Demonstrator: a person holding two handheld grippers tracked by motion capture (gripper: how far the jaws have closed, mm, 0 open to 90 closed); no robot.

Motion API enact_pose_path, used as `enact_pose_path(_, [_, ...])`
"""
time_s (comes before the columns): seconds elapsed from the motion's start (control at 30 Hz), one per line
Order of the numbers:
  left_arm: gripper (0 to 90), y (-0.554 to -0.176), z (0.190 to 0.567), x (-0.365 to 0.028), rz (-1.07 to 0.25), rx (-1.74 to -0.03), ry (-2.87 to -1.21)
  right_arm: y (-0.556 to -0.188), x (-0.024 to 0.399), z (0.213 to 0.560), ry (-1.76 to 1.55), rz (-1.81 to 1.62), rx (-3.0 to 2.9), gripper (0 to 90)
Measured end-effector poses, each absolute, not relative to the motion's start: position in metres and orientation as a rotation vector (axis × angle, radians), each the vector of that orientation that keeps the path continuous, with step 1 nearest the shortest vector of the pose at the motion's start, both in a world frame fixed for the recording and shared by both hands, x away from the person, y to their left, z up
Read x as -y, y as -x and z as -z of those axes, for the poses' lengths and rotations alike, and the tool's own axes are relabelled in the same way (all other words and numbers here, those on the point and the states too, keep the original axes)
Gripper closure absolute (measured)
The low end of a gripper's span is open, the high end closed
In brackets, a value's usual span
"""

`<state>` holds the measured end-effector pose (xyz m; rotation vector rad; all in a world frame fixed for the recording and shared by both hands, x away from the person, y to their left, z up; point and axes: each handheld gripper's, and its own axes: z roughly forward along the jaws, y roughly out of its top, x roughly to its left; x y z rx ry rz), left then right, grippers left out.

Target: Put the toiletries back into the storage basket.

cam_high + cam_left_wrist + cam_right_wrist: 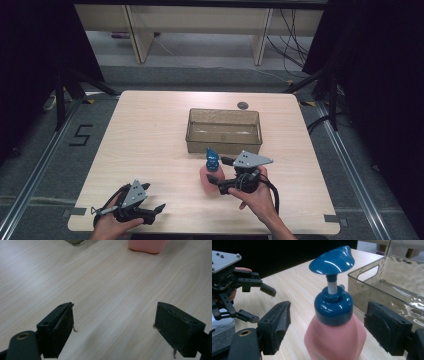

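Bottle: pink pump bottle (335,338) with blue pump head (332,262), upright on the tabletop (150,140), toward the near edge, right of middle, just in front of the clear bin (224,131).
Right tongs (218,172): spread wide, one jaw on each side of the pink body, no contact visible yet.
Likely step: closing on the body for a lift, probably toward the bin.
Grip advice: squeeze low on the pink body, below the blue collar, jaws square to the sides; avoid the pump head, likely to sink or tip.
Lift advice: straight up, upright, clearing the bin's near wall.
Left tongs (156,210): spread, empty, near the near-left corner, well apart from the bottle.
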<state>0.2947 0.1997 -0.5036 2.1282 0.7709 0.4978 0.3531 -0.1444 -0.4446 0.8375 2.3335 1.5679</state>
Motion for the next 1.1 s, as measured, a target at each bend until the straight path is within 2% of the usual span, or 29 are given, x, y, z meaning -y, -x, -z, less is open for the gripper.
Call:
enact_pose_path(0.33, [15.3, -0.295, 0.503, -0.199, -0.504, -0.772, -2.124, -0.36, 0.138, 0.448, -0.817, -1.556, -2.31, 24.6])
enact_pose_path(1.1, [15.3, -0.295, 0.502, -0.201, -0.519, -0.754, -2.157, -0.371, 0.129, 0.452, -0.815, -1.534, -2.336, 39.1])
